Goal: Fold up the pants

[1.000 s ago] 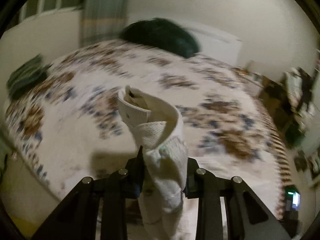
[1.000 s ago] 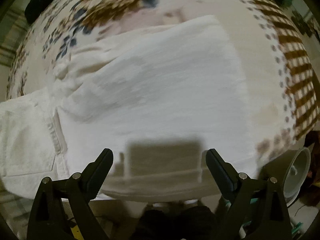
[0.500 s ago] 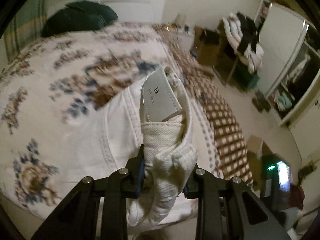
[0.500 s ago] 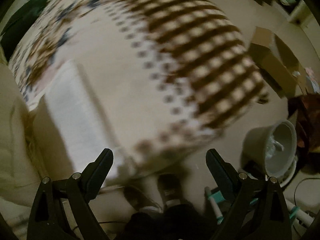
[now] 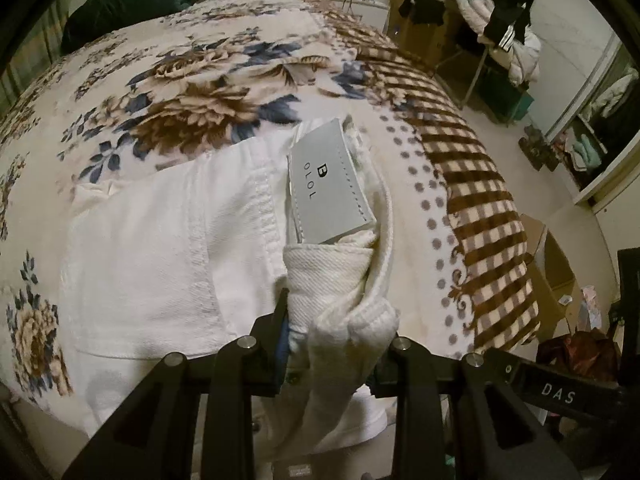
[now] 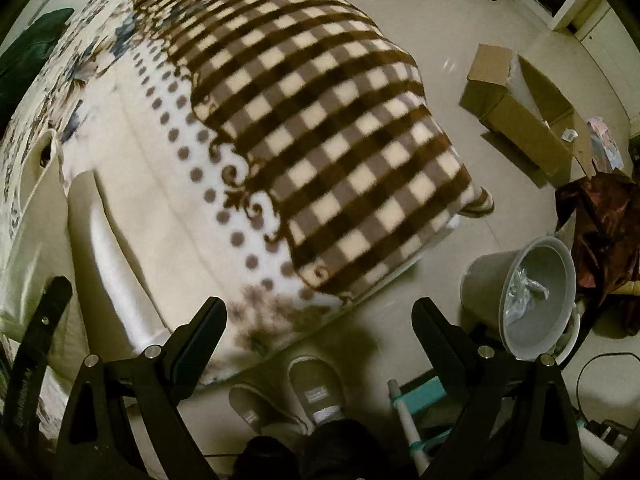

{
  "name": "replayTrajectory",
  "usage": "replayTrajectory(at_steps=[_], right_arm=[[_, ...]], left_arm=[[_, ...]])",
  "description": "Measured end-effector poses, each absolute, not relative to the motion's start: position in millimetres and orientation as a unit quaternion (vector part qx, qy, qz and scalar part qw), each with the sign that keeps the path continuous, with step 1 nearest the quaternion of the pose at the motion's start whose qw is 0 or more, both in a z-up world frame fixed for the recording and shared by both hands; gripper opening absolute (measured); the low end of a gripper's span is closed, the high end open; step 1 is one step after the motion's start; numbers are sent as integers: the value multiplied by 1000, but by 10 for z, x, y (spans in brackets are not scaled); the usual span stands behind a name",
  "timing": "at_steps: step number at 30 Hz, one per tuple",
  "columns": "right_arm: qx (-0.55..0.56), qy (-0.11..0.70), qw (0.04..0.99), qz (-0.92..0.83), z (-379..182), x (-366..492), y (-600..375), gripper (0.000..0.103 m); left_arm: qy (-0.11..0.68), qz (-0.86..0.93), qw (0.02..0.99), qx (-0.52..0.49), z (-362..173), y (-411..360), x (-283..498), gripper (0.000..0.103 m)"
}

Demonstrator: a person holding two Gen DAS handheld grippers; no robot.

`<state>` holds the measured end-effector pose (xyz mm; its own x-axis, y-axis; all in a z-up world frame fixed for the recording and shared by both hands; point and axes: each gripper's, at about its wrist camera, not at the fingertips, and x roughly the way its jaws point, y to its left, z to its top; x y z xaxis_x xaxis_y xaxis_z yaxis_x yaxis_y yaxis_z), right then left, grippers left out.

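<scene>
Grey bucket [image 6: 538, 292] on the floor holds crumpled plastic [image 6: 524, 286].

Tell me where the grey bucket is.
In the right wrist view, the grey bucket lies tipped on the floor at lower right, past the bed's corner, beside the right gripper.

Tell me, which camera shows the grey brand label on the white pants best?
The left wrist view: the label sits central and readable on the pants. The right wrist view shows only the pants' edge, no label.
</scene>
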<state>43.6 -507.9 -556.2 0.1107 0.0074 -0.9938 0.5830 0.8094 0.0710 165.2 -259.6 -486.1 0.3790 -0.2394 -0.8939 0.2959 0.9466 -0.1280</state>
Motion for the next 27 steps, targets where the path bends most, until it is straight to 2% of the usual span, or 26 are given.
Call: replayTrajectory(at_steps=[3,5,6,7,9,16,21,24,25,26,27], right_arm=[[228,636,710,-198,-5535,545,-4995,96],[225,637,712,-192,-5486,633,-4967,96],[225,635,714,-189,-5457,670,-4960,96],[227,633,716,-186,-5434,705,-4965,96],[232,626,722,-181,-5372,801,-4997,95],[293,585,753,-62,-5246,1273,-4926,96],[307,577,755,61,-5324,1821,-4518,96],[304,610,726,91,-5609,2163,-4306,95],[320,616,713,99,-5682,2200,-4277,85],[342,606,709,114,-5713,2212,-4249,43],[337,594,722,111,-5678,2203,-4224,32]], left_arm=[[548,-154,822,31,-4871,-2626,1673,33],[558,-161,813,48,-4856,-2681,1672,42],[559,-170,810,48,-4825,-2690,1661,55],[554,-180,812,43,-4766,-2678,1641,75],[544,-186,818,33,-4635,-2615,1611,93],[543,-96,834,-6,-4371,-1729,1799,94],[579,16,815,-18,-4690,-795,2051,94],[594,49,802,-38,-4843,-427,2151,94],[595,58,801,-44,-4882,-323,2184,94],[594,61,801,-46,-4905,-258,2219,94],[596,63,799,-49,-4922,-217,2258,94]])
